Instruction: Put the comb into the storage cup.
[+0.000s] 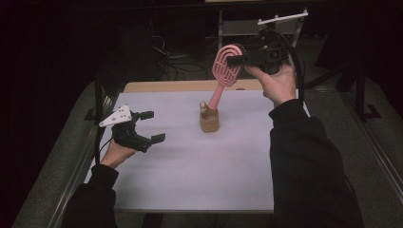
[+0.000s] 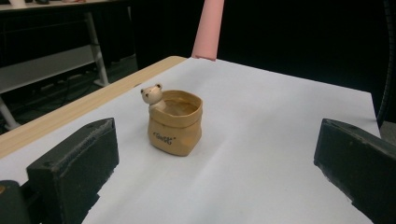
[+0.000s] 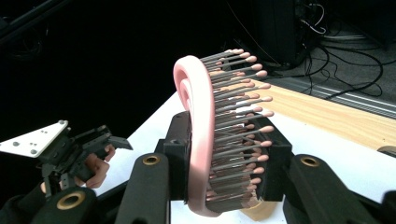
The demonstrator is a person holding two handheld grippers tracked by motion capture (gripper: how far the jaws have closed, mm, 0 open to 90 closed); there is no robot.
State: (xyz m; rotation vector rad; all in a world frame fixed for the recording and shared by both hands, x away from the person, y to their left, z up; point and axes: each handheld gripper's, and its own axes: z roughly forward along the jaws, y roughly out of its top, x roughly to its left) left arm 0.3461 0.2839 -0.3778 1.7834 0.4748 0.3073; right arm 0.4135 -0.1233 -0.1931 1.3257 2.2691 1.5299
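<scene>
**Pink brush held above a cup on a white table**

A pink brush [image 1: 226, 64] is clamped by its head in the right gripper [image 1: 243, 59], at 1 o'clock, handle down over a tan bear cup [image 1: 209, 119] at centre. The left gripper [image 1: 151, 126] is held wide open at 9 o'clock. The white table [image 1: 199, 175] is edged with wood; the room beyond is dark, with cables [image 3: 355, 56] on the floor.

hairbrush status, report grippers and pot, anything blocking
Right gripper shut on pink hairbrush, held up, handle angled down toward bear pot. Left gripper open, empty, left of pot. White table bare around pot.
</scene>
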